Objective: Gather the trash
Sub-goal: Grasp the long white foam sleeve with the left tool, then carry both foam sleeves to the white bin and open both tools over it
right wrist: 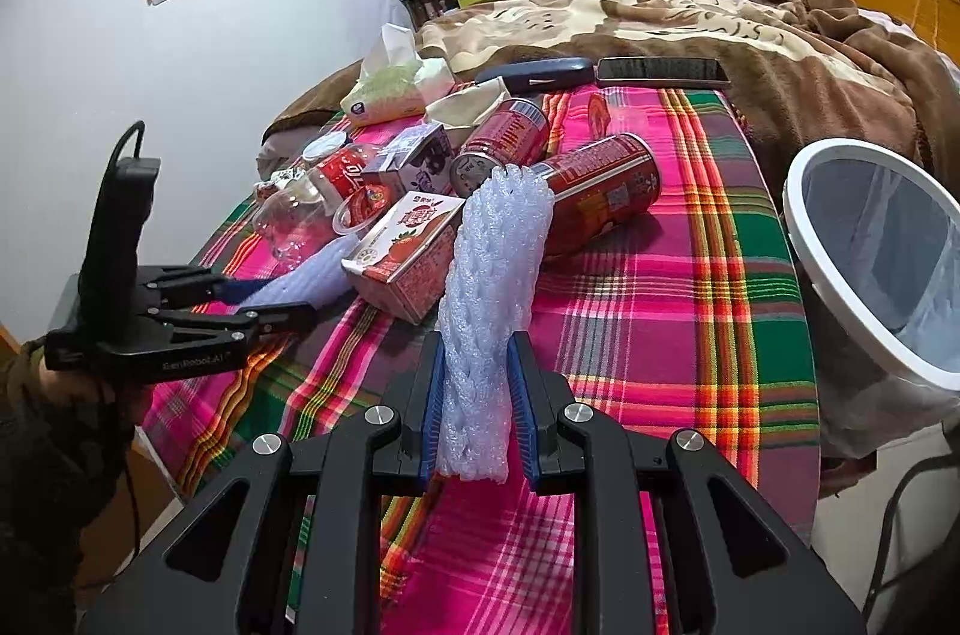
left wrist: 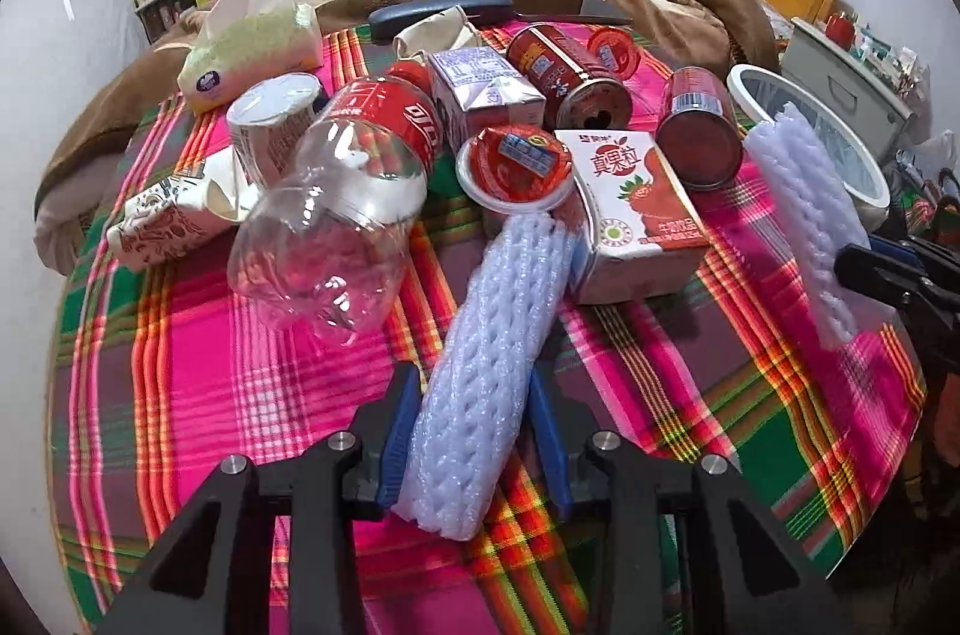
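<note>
We see left gripper (left wrist: 474, 431) at bottom centre, blue pads pressed on white foam net sleeve (left wrist: 486, 371), lying on plaid tablecloth (left wrist: 240, 365). Right gripper (right wrist: 477, 407), jaws narrowed, clamps second foam sleeve (right wrist: 489, 287), raised upright. White-rimmed bin (right wrist: 798, 215) at right edge, near second sleeve.

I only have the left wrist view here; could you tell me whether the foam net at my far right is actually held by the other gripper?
Observer: Yes, the right gripper is shut on the second foam net, which stands up between its pads.
Operator: Thank you. Is the bin lined?
Observer: The white bin has a clear bag inside, sitting just off the table's right edge.
Operator: Anything past the cans that I should avoid?
Observer: A dark phone lies at the far edge, beside a navy case.
</note>
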A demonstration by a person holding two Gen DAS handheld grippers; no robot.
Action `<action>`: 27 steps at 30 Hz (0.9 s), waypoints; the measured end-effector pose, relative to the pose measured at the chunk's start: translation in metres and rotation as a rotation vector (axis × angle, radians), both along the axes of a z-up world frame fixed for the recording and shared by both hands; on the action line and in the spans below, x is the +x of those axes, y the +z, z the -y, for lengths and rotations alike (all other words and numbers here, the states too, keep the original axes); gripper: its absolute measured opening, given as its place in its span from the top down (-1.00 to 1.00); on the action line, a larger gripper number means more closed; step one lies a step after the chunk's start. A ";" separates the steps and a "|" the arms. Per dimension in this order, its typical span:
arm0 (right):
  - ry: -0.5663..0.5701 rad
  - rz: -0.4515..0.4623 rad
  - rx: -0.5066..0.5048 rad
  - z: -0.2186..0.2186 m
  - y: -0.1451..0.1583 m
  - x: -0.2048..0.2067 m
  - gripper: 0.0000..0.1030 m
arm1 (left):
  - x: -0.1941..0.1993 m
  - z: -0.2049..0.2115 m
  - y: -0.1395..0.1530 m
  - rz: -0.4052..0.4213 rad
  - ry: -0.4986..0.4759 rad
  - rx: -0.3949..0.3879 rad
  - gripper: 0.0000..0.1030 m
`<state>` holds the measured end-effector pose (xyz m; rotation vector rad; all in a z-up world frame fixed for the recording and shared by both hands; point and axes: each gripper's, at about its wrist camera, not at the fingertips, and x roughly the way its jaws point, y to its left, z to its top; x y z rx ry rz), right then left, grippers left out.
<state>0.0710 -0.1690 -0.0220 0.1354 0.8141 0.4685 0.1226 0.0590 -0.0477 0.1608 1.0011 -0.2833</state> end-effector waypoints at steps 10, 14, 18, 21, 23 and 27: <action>-0.020 0.016 0.010 0.011 0.005 -0.001 0.58 | -0.032 0.011 0.033 0.074 0.032 -0.060 0.48; -0.036 0.033 0.020 0.019 0.012 0.000 0.58 | -0.042 0.024 0.052 0.105 0.027 -0.107 0.48; -0.061 0.050 0.026 0.031 0.019 0.000 0.58 | -0.044 0.043 0.068 0.121 0.019 -0.153 0.48; -0.085 0.063 0.027 0.043 0.024 0.001 0.58 | -0.045 0.062 0.078 0.136 0.017 -0.167 0.48; -0.107 0.072 0.024 0.052 0.028 0.000 0.58 | -0.044 0.075 0.083 0.144 0.005 -0.176 0.47; -0.156 0.088 0.018 0.072 0.033 0.000 0.58 | -0.035 0.104 0.085 0.141 -0.011 -0.197 0.47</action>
